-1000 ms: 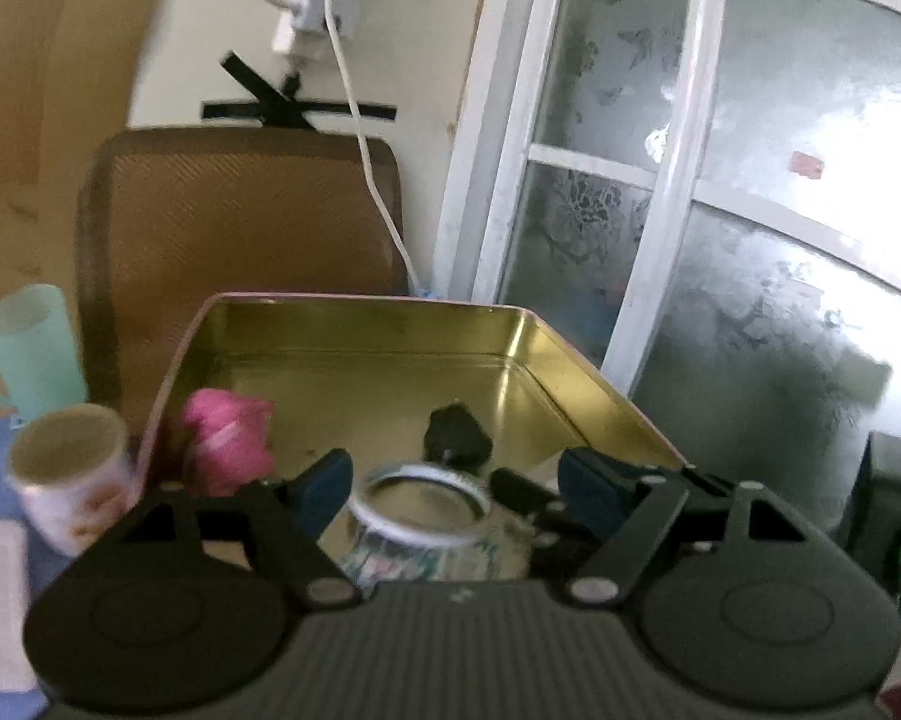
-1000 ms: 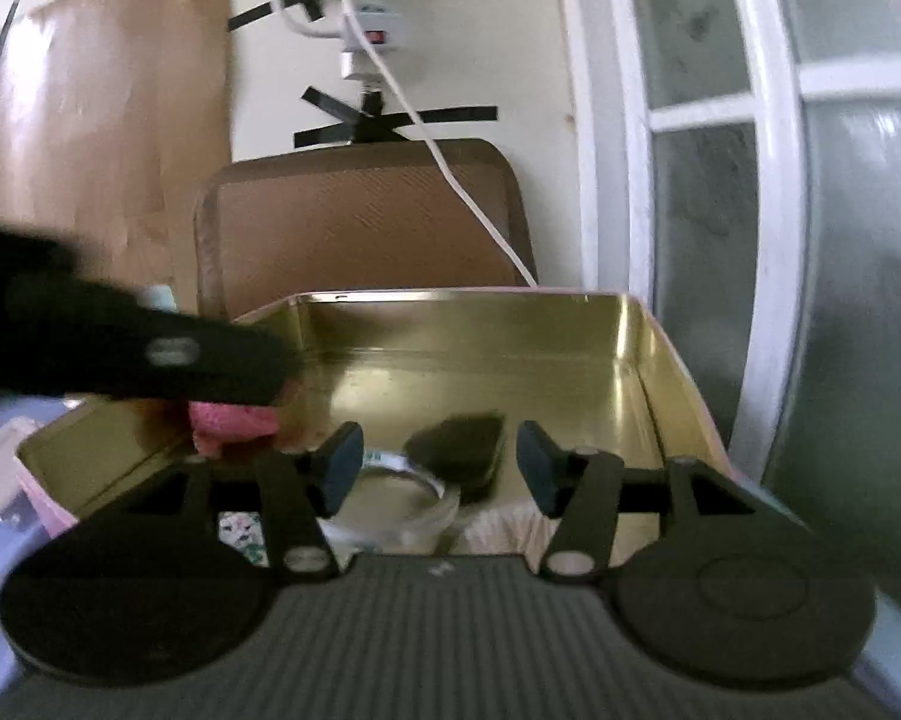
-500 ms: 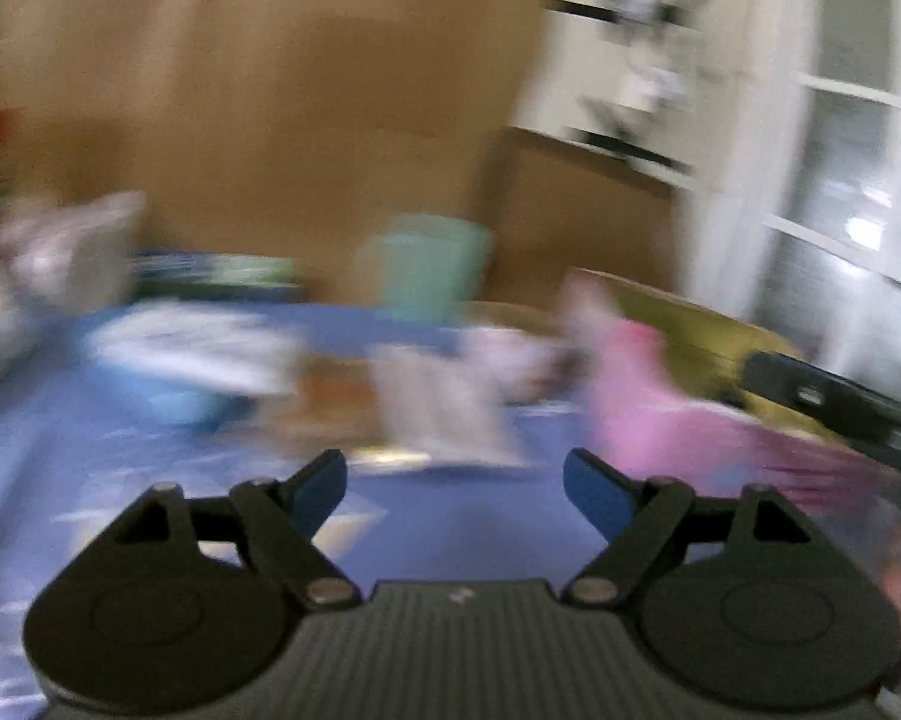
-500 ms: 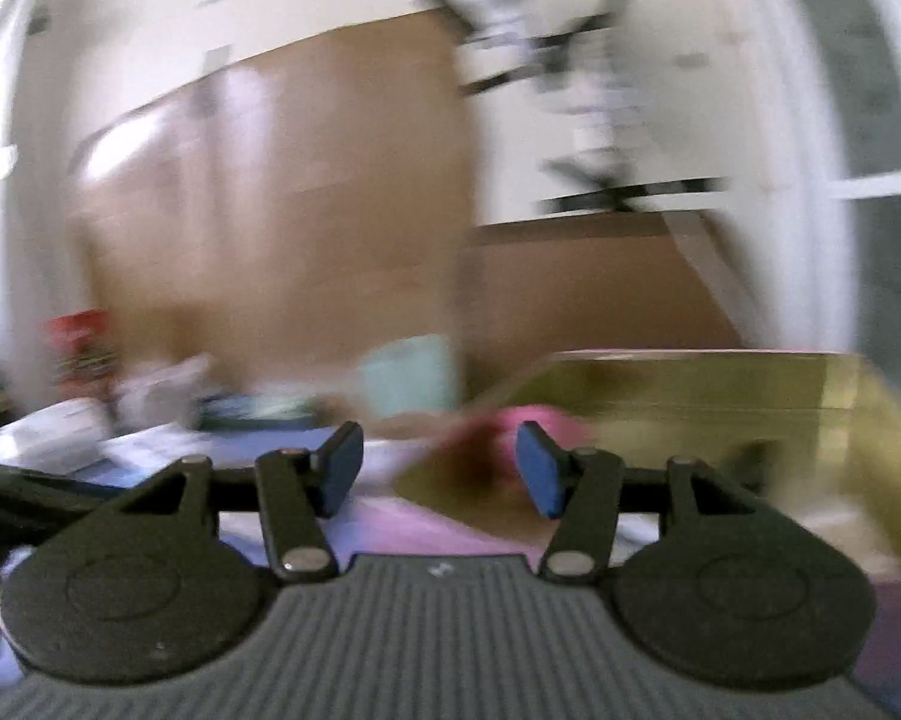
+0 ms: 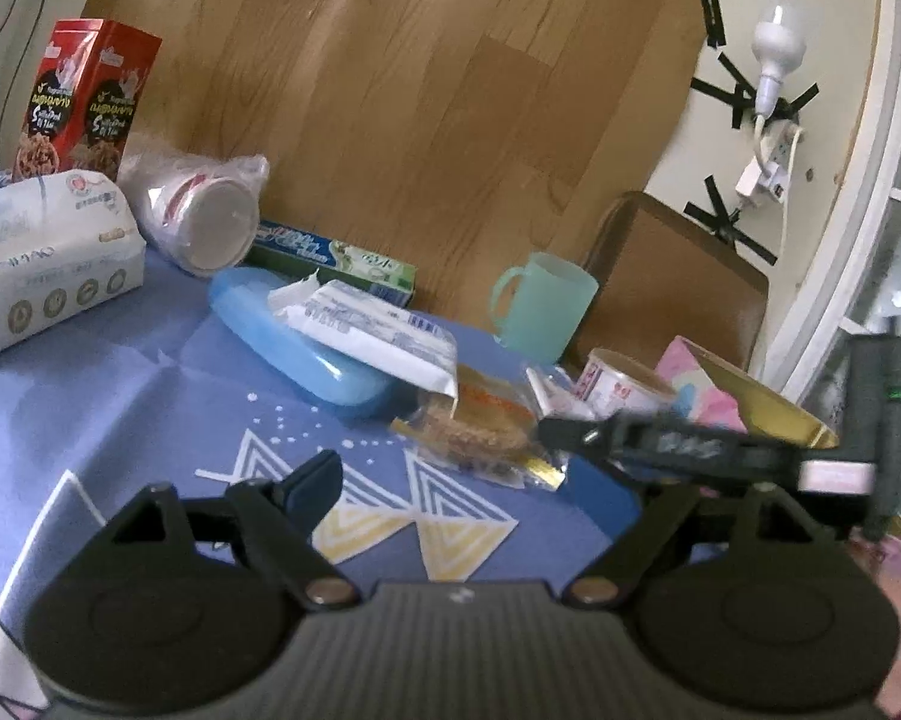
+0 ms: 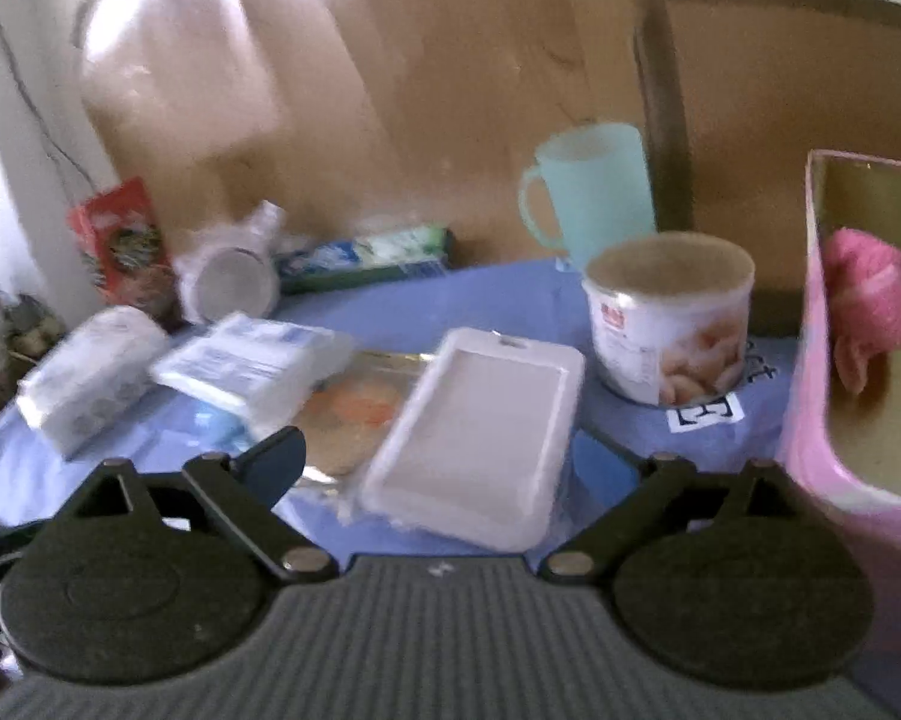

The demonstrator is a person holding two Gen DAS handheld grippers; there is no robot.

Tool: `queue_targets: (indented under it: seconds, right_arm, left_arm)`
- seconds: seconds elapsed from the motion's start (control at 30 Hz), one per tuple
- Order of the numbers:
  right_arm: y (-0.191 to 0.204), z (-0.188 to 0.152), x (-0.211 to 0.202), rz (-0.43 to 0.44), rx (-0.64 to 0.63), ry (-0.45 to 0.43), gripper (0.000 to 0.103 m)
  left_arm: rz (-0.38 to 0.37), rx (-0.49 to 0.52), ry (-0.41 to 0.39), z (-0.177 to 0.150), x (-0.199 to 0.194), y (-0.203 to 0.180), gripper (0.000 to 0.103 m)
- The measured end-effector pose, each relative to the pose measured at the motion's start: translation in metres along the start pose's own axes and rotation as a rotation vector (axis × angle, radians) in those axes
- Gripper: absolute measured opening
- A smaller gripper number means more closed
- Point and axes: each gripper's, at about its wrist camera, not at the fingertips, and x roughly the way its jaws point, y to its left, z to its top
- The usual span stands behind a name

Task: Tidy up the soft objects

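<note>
Pink soft item point(image 6: 867, 312) sits in the gold tin point(image 6: 810, 360) at right; both grippers, left point(image 5: 462, 480) and right point(image 6: 444, 450), empty with jaws spread, have swung off the tin toward the cluttered blue cloth point(image 5: 120, 396), likely hunting the next soft piece, maybe the tissue pack point(image 5: 48, 264)

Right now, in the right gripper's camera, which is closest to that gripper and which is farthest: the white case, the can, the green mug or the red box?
From the right gripper:
1. White case, just ahead, between the fingers.
2. Can, ahead to the right.
3. Green mug, behind the can.
4. Red box, far left by the wall; roughly level with the mug, so too close to call.
</note>
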Motion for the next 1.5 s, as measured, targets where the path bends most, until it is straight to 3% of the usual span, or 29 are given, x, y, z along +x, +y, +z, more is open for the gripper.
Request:
queue_targets:
  seconds: [0.03,0.07,0.1,0.23,0.4,0.57,0.67,0.77,0.93,1.17,1.33,1.5]
  right_arm:
    - [-0.003,-0.001,0.006,0.009,0.02,0.025,0.097]
    - [-0.007,-0.002,0.004,0.023,0.042,0.014,0.083]
    - [-0.009,-0.002,0.0,0.037,0.056,0.02,0.079]
    - [-0.01,-0.017,-0.031,0.064,0.026,0.012,0.076]
    - [-0.002,-0.06,-0.085,0.088,-0.123,0.01,0.076]
    - [0.003,-0.099,-0.129,0.074,-0.251,-0.019,0.079]
    - [0.005,-0.108,-0.135,0.067,-0.275,-0.023,0.094]
    - [0.002,-0.109,-0.132,0.08,-0.279,-0.026,0.095]
    - [-0.003,-0.108,-0.128,0.095,-0.277,-0.018,0.094]
    - [0.006,-0.118,-0.132,0.071,-0.343,-0.073,0.072]
    - [-0.002,-0.11,-0.147,0.015,-0.357,-0.194,0.069]
    - [-0.027,-0.086,-0.165,-0.064,-0.292,-0.337,0.07]
  left_arm:
    - [-0.004,0.0,-0.004,0.0,-0.001,0.0,0.087]
    - [-0.007,0.0,-0.006,0.0,-0.001,0.0,0.087]
    - [-0.009,-0.001,-0.006,-0.001,-0.002,0.0,0.088]
    - [-0.012,-0.004,0.001,0.0,0.0,0.002,0.088]
    - [-0.039,0.025,0.037,0.0,0.003,-0.004,0.088]
    - [-0.163,0.111,0.18,-0.004,0.014,-0.031,0.088]
    - [-0.24,0.132,0.246,-0.01,0.016,-0.056,0.088]
    - [-0.275,0.159,0.299,-0.015,0.015,-0.079,0.088]
    - [-0.267,0.124,0.422,-0.028,0.026,-0.091,0.087]
    - [-0.279,0.15,0.429,-0.036,0.027,-0.112,0.079]
    - [-0.346,0.149,0.378,-0.014,0.029,-0.13,0.075]
    - [-0.41,0.256,0.3,0.009,0.036,-0.177,0.075]
